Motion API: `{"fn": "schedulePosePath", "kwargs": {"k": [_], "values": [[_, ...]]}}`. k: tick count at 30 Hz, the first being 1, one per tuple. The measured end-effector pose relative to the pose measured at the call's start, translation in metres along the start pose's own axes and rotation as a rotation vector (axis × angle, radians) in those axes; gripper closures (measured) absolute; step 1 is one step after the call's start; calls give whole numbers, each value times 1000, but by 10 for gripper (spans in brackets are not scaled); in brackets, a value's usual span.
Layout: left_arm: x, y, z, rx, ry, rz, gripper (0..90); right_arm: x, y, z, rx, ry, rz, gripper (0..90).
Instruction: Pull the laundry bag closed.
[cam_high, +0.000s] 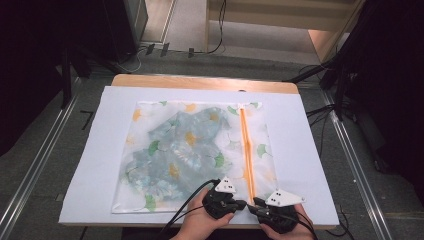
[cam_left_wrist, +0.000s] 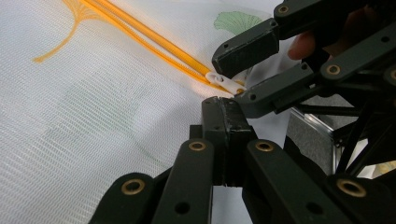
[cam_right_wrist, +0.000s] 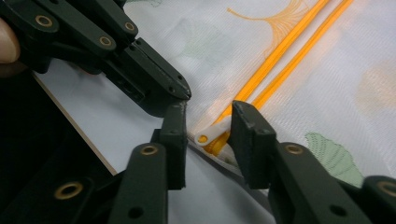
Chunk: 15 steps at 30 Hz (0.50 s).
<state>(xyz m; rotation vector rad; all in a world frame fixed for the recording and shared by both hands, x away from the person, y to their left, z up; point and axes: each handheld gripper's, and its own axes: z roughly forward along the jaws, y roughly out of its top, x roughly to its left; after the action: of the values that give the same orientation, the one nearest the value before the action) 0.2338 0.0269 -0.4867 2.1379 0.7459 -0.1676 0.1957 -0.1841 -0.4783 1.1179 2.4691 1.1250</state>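
Note:
A white mesh bag (cam_high: 190, 150) printed with green and orange leaves lies flat on the table, with patterned cloth inside it. Its orange zipper (cam_high: 246, 145) runs from the far edge to the near edge, and its two tracks stand apart. The white zipper pull (cam_right_wrist: 211, 133) (cam_left_wrist: 224, 82) sits at the near end. My right gripper (cam_right_wrist: 208, 121) (cam_high: 256, 202) is open around the pull, which rests against one jaw only. My left gripper (cam_left_wrist: 223, 105) (cam_high: 243, 204) is shut on the bag's near edge just beside the pull, tip to tip with the right gripper (cam_left_wrist: 231, 81).
A white sheet (cam_high: 310, 150) covers the wooden table (cam_high: 200, 81) under the bag. Both hands work at the table's near edge. Cables trail from the grippers toward the person. Metal rails and stands flank the table on the floor.

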Motion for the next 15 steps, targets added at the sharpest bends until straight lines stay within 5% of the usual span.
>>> {"fn": "schedulePosePath", "kwargs": {"k": [4,7,15], "values": [[0,0,0,-3,2,-8,900,-4,0,-4,-12,21,19,811],[0,0,0,1,4,-2,900,-8,1,-9,-34,-14,38,898],[1,0,0,-1,-3,-5,900,-8,3,-7,-29,-12,43,900]]}}
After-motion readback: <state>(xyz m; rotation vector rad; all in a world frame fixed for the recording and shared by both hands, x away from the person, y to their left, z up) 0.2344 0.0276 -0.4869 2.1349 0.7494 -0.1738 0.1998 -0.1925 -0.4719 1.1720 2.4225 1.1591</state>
